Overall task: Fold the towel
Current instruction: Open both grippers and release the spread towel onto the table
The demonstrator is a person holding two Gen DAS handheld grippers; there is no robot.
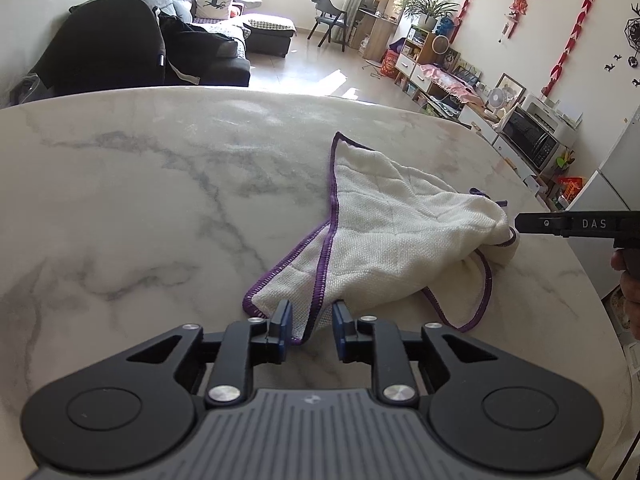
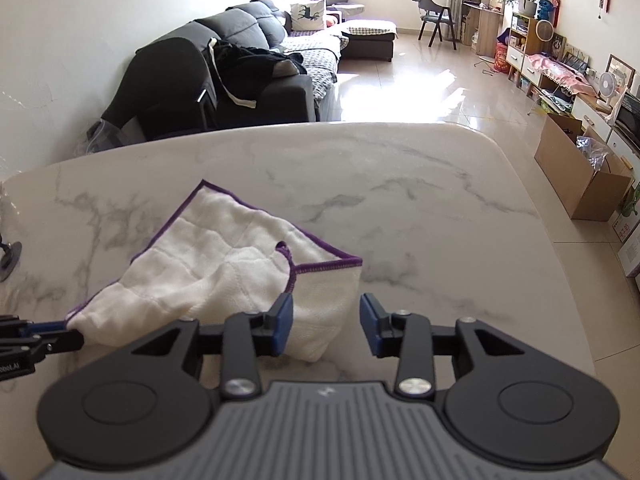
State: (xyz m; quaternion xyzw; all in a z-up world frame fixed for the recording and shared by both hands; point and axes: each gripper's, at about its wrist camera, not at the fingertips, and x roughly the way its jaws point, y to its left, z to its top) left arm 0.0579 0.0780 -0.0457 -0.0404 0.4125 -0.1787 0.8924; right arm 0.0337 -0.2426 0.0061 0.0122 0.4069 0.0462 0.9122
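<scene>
A white towel (image 1: 384,236) with a purple stitched edge lies loosely folded and rumpled on the marble table (image 1: 140,200). My left gripper (image 1: 312,314) is open, its blue pads standing either side of the towel's near corner without pressing it. In the right wrist view the same towel (image 2: 208,264) lies to the left of centre. My right gripper (image 2: 326,308) is open too, with the towel's near folded end between its fingers. The right gripper's tip (image 1: 519,224) reaches the towel's far bunched end from the right. The left gripper (image 2: 74,334) touches the towel's left corner.
The table's curved far edge (image 2: 360,125) drops to a tiled floor. A hand (image 1: 628,292) shows at the right border. A small black object (image 2: 8,260) sits at the table's left side. A cardboard box (image 2: 580,168) and a dark sofa (image 2: 248,80) stand beyond.
</scene>
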